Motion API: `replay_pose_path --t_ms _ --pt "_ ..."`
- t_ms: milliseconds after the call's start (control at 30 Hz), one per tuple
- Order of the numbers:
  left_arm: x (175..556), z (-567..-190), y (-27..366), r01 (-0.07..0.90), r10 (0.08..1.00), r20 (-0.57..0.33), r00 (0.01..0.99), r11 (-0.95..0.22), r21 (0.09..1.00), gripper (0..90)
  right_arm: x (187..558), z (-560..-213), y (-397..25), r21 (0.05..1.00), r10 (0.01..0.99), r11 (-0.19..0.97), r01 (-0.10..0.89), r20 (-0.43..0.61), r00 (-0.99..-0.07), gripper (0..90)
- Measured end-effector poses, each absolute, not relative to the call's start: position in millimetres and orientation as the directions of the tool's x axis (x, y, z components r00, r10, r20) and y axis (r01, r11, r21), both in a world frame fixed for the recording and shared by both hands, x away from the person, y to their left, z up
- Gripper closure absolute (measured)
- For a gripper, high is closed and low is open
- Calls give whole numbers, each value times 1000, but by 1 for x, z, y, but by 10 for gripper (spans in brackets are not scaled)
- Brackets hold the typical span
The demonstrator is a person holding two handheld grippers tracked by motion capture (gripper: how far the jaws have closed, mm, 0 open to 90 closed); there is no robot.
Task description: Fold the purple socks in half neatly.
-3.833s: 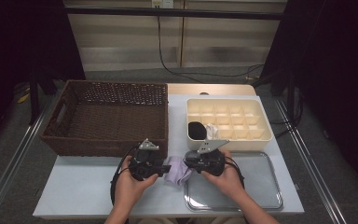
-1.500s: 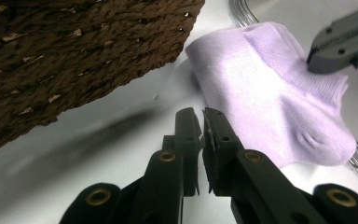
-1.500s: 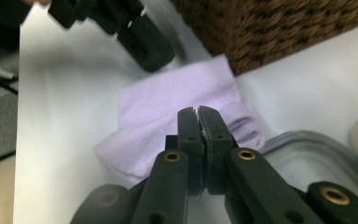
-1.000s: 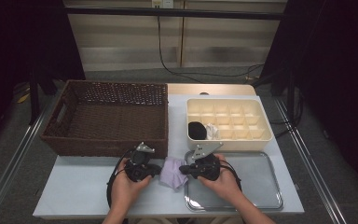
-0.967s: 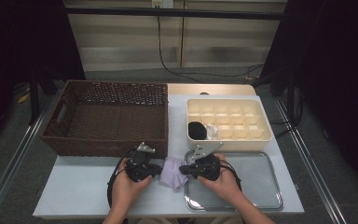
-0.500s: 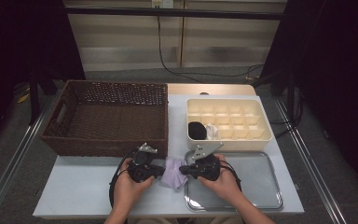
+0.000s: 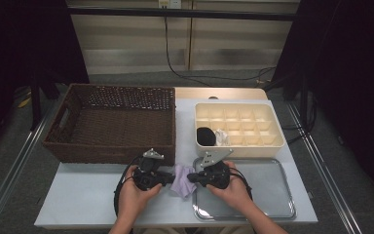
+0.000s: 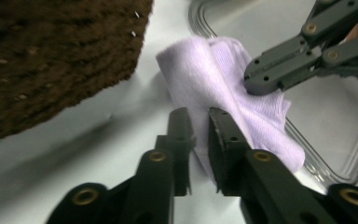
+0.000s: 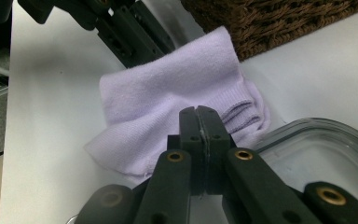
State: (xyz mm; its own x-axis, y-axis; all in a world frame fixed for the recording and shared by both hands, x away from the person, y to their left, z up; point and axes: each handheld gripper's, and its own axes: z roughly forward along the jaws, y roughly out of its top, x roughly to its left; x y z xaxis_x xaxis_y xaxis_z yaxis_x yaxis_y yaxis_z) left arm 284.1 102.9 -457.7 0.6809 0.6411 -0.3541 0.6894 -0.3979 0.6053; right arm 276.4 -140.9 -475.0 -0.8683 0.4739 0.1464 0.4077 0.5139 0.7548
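Lilac sock [image 7: 182, 179] lies on the pale bench [image 7: 83, 195], wicker basket [image 7: 114, 122] at 10 o'clock, metal tray [image 7: 263, 195] at 3; left gripper [image 8: 198, 135] jaws slightly spread, right gripper [image 9: 199, 122] pinching it

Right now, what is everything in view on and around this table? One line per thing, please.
Sock: one, lilac, folded, on the table between the two grippers, partly over the tray's left edge.
Wicker basket: one, dark brown, back left of the table.
Divided box: one, cream, back right; a black rolled item and a white one sit in its front-left compartments.
Metal tray: one, silver, front right.
Table: one, pale grey top.
Left hand-held gripper: one, black, jaws slightly apart around the sock's edge.
Right hand-held gripper: one, black, jaws together at the sock's cuff; a pinch on the fabric is not certain.
Hands: two, holding the grippers.
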Motion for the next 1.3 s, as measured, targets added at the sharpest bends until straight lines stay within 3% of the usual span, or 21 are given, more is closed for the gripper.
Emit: replay_pose_path --t_ms 100,467,700,1033,1300 --pt "284 -457 107 686 635 -368 679 -372 625 658 277 -475 -141 755 473 513 408 148 -869 900" --pt "281 -460 106 709 618 -409 671 -376 597 597 277 -476 -141 754 473 512 412 153 -868 900" --pt "280 -459 102 708 624 -384 681 -424 565 793 277 -476 -140 752 473 513 413 153 -868 900" --pt "276 -446 98 671 613 -362 703 -401 623 840 278 -477 -137 750 474 518 410 148 -868 900" --pt "272 -446 77 626 578 -327 748 -449 637 842 277 -477 -136 755 470 519 400 139 -872 898"
